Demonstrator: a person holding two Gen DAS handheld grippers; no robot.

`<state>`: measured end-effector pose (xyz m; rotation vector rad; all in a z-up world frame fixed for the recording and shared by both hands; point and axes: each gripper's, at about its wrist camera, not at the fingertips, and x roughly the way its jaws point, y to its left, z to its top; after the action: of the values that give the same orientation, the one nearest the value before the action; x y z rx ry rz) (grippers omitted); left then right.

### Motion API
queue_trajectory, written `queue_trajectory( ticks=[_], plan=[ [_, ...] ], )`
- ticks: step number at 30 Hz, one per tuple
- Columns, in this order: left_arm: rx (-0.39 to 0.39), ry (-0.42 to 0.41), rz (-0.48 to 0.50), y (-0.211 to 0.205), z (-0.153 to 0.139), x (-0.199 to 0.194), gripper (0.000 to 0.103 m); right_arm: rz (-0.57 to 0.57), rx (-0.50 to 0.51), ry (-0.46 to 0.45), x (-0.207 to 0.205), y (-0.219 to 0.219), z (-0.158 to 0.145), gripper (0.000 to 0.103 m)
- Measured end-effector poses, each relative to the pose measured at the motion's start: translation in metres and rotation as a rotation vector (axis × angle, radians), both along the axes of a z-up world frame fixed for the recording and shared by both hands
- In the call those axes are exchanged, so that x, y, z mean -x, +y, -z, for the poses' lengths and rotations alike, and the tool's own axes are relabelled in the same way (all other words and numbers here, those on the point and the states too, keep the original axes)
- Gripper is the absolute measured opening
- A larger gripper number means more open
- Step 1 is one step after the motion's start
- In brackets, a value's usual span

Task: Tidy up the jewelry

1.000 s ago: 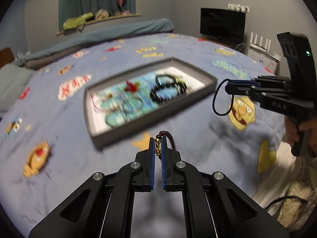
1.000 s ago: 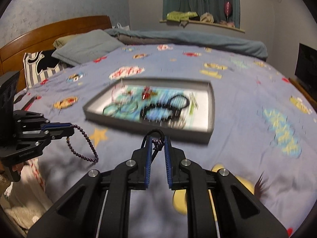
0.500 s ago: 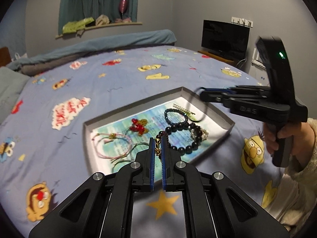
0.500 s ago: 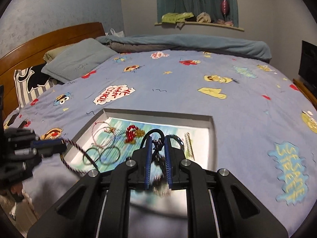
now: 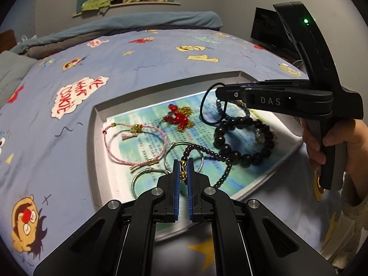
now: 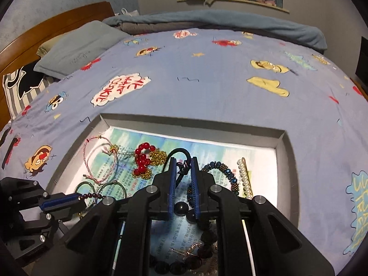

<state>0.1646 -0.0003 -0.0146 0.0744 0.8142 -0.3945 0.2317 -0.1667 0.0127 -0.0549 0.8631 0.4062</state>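
Well along, most jewelry lying in the shallow grey cardboard tray (image 5: 96, 124), left gripper (image 5: 183, 165) pinching the dark garnet bead strand (image 5: 208, 153), right gripper (image 6: 183, 169) clamping the thin black cord loop (image 5: 210, 105), both poised above the tray, unreleased.

Both grippers are matte black plastic with blue ribbed pads and round silver screws on the linkages. The right gripper (image 5: 220, 89) carries white "DAS" lettering and a green light on its upright handle. The hand (image 5: 331, 142) shows bare skin and a cream fuzzy sleeve (image 5: 352, 209).
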Motion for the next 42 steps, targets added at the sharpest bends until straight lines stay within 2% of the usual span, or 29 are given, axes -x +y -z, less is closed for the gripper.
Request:
queue_trajectory(
  ticks=[5,7,9,11,13,16,20,24,27,30,34,36,38,42],
  plan=[
    [-0.025,0.018,-0.015,0.002,0.007,-0.004,0.007,-0.008,0.011,0.013,0.001,0.004,0.002,0.013],
    [-0.028,0.026,-0.026,0.003,0.009,-0.004,0.007,-0.01,0.019,0.018,0.002,0.005,0.003,0.017],
    [-0.025,0.028,-0.031,0.003,0.009,-0.003,0.007,-0.004,0.018,0.013,0.004,0.004,0.002,0.038],
    [-0.036,0.022,-0.04,0.004,0.007,-0.001,0.013,0.004,0.01,0.006,0.006,0.002,0.0,0.048],
    [-0.05,0.0,-0.05,0.005,0.003,0.004,0.029,0.01,0.016,-0.002,0.011,-0.001,-0.002,0.048],
    [-0.054,-0.022,-0.059,0.007,-0.004,0.01,0.035,0.018,0.01,-0.013,0.019,-0.006,-0.007,0.048],
    [-0.046,-0.04,-0.076,0.013,-0.014,0.021,0.046,0.031,-0.014,-0.035,0.037,-0.018,-0.018,0.058],
    [-0.037,-0.065,-0.094,0.018,-0.026,0.034,0.063,0.041,-0.03,-0.062,0.058,-0.029,-0.03,0.068],
    [-0.046,-0.088,-0.1,0.02,-0.035,0.045,0.068,0.049,-0.044,-0.08,0.075,-0.037,-0.039,0.072],
    [-0.056,-0.098,-0.112,0.023,-0.04,0.055,0.081,0.057,-0.048,-0.078,0.09,-0.046,-0.044,0.079],
    [-0.056,-0.085,-0.133,0.027,-0.041,0.068,0.089,0.07,-0.034,-0.065,0.109,-0.057,-0.043,0.086],
    [-0.048,-0.076,-0.155,0.031,-0.04,0.074,0.092,0.076,-0.034,-0.06,0.118,-0.06,-0.042,0.094],
    [-0.041,-0.066,-0.173,0.032,-0.04,0.08,0.093,0.085,-0.025,-0.059,0.128,-0.062,-0.041,0.098],
    [-0.058,-0.067,-0.206,0.031,-0.041,0.09,0.094,0.112,-0.013,-0.056,0.145,-0.067,-0.037,0.098]
  ],
)
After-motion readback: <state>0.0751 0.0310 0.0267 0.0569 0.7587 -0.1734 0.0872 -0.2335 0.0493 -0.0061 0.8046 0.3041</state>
